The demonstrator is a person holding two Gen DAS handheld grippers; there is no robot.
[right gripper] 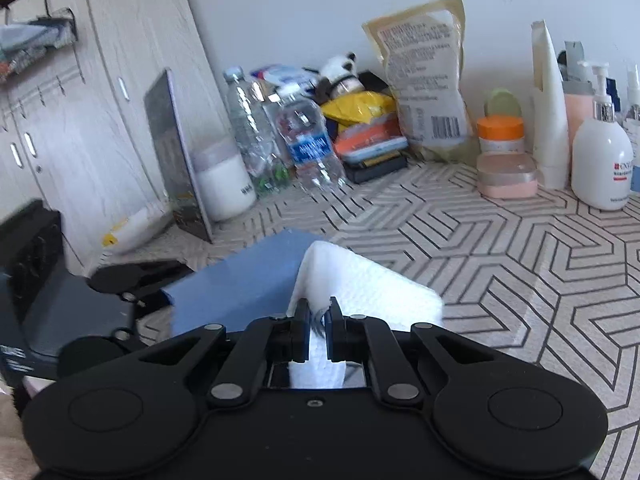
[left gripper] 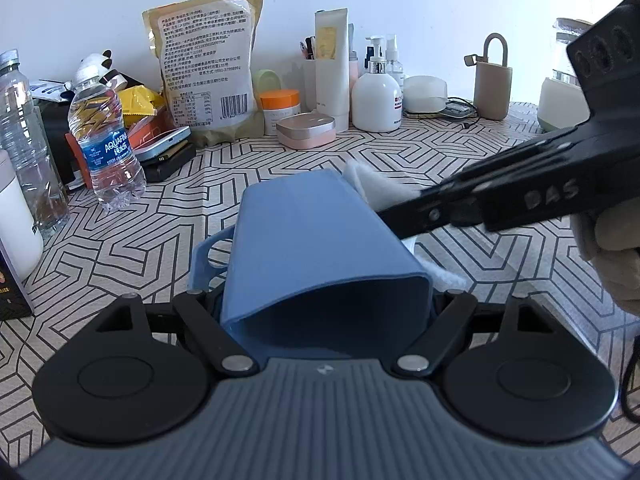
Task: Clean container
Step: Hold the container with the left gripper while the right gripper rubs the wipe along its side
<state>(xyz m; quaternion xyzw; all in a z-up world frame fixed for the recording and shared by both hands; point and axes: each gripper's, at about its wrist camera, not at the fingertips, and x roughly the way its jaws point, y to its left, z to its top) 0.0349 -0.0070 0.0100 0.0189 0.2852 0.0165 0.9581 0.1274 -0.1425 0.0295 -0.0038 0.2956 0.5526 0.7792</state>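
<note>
A blue rectangular container (left gripper: pixel 316 240) lies tilted with its open mouth toward the left wrist camera. My left gripper (left gripper: pixel 326 308) is shut on it near the mouth, and the fingertips are hidden by its walls. My right gripper (left gripper: pixel 396 220) reaches in from the right, shut on a white paper towel (left gripper: pixel 372 186) pressed against the container's right outer side. In the right wrist view the towel (right gripper: pixel 360 284) is pinched in my right gripper (right gripper: pixel 318 312) and lies against the blue container (right gripper: pixel 244 284).
The patterned tablecloth (left gripper: pixel 460 160) carries water bottles (left gripper: pixel 106 140), a snack bag (left gripper: pixel 208 64), an orange-lidded jar (left gripper: pixel 280 108), a pink case (left gripper: pixel 306 130) and a white pump bottle (left gripper: pixel 376 96) along the back wall. A cabinet (right gripper: pixel 80 120) stands left.
</note>
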